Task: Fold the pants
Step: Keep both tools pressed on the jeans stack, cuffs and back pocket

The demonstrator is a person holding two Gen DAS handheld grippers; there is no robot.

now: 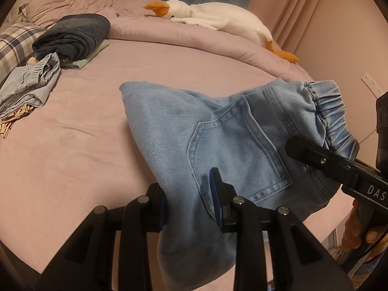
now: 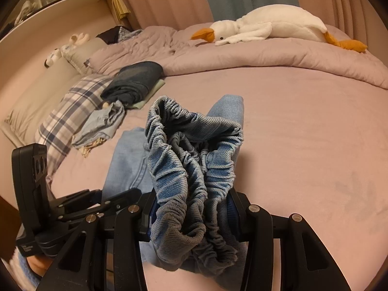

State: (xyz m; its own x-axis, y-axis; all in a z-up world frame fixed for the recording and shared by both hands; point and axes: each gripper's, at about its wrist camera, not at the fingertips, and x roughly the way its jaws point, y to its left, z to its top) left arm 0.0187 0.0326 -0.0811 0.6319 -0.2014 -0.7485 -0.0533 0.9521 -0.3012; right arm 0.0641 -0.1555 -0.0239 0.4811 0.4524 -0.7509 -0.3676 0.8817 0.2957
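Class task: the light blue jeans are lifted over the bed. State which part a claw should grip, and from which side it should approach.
Grip the jeans at the elastic waistband, coming from the near edge: gathered thick, it fills the right claw.

Both wrist views close over pants [image 1: 218, 131], angled down across bed [image 1: 72, 145]; share goose [image 2: 266, 24].

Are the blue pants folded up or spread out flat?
Folded, not flat: the pants are doubled over, with the bunched waistband held above the bed.
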